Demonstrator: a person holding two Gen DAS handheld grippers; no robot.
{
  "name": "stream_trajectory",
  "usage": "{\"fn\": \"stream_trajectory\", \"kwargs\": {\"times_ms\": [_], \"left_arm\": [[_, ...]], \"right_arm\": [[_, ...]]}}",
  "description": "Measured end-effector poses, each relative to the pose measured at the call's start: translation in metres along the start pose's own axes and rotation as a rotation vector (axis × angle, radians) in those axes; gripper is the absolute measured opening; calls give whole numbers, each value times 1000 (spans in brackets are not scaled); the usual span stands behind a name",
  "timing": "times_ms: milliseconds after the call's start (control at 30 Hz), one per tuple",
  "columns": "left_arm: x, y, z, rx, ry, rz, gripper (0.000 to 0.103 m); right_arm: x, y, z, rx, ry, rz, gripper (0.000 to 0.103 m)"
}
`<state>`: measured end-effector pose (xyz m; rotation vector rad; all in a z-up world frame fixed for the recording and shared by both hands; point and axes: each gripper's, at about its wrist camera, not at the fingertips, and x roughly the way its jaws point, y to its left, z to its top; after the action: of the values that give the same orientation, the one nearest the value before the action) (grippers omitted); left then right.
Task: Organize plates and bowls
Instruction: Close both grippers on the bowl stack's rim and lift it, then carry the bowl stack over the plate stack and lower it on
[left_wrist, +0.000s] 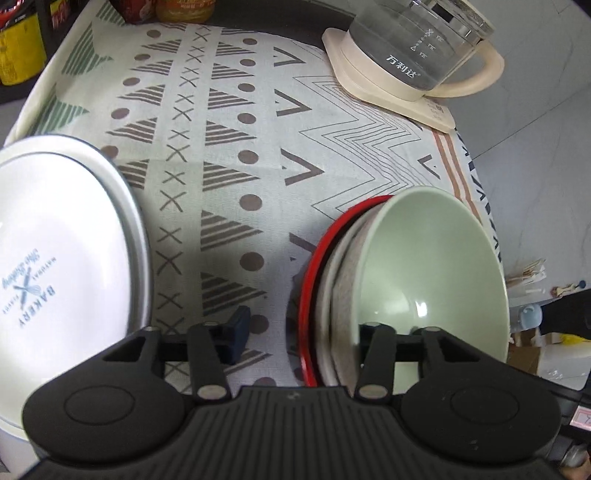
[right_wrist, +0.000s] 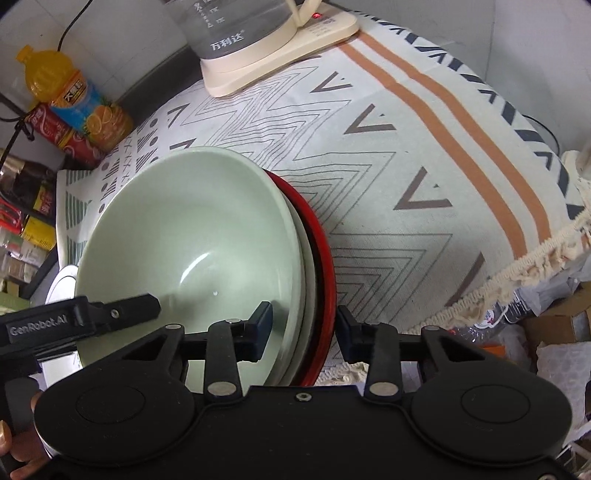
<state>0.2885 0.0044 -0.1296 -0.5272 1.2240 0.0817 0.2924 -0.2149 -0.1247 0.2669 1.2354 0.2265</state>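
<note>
A pale green bowl sits nested in a grey-white bowl and a red bowl on the patterned cloth. My left gripper is open and straddles the left rim of this stack, one finger outside, one inside the green bowl. In the right wrist view my right gripper is open and straddles the stack's right rim: one finger inside the green bowl, the other outside the red bowl. A white plate printed "BAKERY" lies at the left.
A glass kettle on a cream base stands at the back right. Drink bottles stand at the back left. The cloth's fringed edge hangs at the table's right side, with boxes and clutter below.
</note>
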Motion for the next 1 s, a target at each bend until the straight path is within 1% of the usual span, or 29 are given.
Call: {"fn": "stream_trajectory", "kwargs": {"times_ms": [33,67,100,200,300,400,500,733,1000], "left_arm": [[2,-1,0,-2,6,-6,37],[3,-2,0,-5,11,-13,30],[4,-3,0,-8,16,-22,27],[5,-9,2,34,21,-4,27],[3,-5,6,26,26,-26,27],[-3,-4,6,52,17,-26,27],[-10,-1,8,54,9,-33,27],[-34,10,18,76,-28,-49,27],[-68,29,32,97,-75,-65,27]], "right_arm": [[1,0,2,-11,2,3,37],[1,1,3,-22,3,5,37],[2,1,5,-31,4,7,37],[2,1,7,-41,-2,17,36],[1,-2,9,-25,-5,25,33],[-2,-4,10,1,-13,41,31],[-6,-2,9,14,-24,48,31],[-17,16,9,17,-59,50,31],[-34,50,11,10,-114,62,31]]}}
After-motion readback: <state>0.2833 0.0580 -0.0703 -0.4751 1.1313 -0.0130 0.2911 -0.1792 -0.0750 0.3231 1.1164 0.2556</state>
